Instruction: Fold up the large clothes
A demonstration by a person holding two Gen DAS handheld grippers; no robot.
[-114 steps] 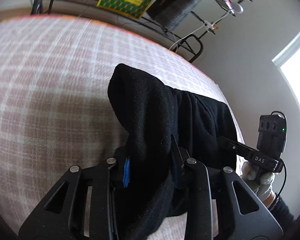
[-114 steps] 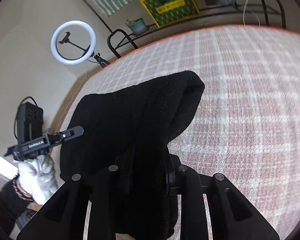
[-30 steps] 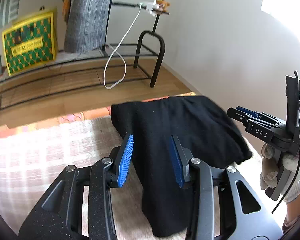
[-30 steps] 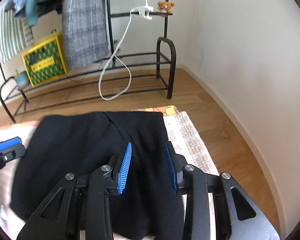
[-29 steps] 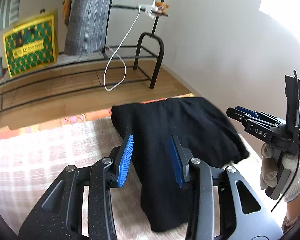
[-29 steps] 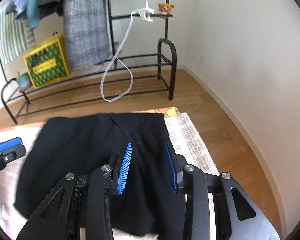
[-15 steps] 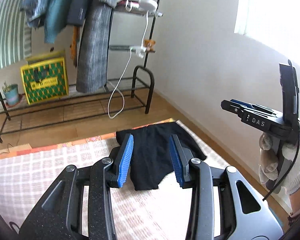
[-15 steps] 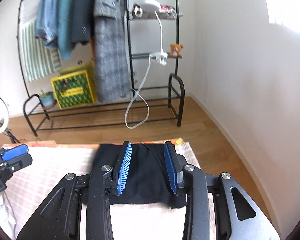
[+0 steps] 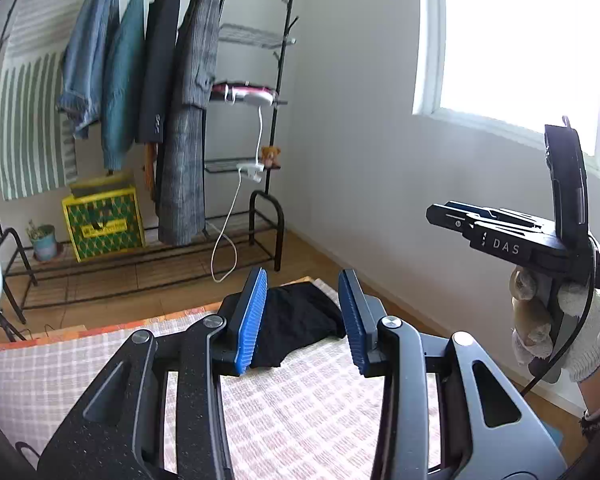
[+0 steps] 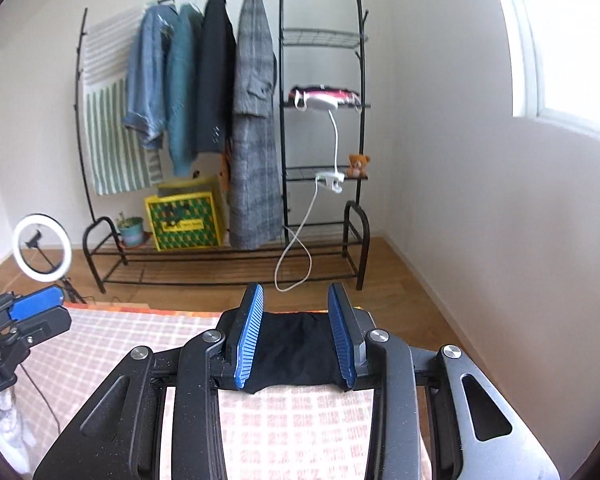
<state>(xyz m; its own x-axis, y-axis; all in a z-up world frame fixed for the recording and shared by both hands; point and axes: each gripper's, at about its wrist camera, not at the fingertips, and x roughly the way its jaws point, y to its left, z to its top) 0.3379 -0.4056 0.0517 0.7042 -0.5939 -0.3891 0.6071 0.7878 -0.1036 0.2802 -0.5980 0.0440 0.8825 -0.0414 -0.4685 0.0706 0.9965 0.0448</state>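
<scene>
- Garment [image 9: 296, 320] lies folded at the far corner of the checked cover [image 9: 300, 400], at 12 o'clock from both grippers.
- Left gripper [image 9: 303, 316] and right gripper [image 10: 296, 332]: both spread, empty, raised clear.
- The fold looks finished.
- Next: fetch another piece, perhaps from the rack [image 10: 220, 120].

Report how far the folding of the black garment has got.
Done, by the look of it: the black garment lies as a compact folded bundle at the far corner of the checked blanket. In hand: nothing; the left gripper and right gripper are both open, raised above the blanket and clear of the cloth. Left: no other loose clothing shows on the blanket; the remaining clothes hang on the rack.
</scene>
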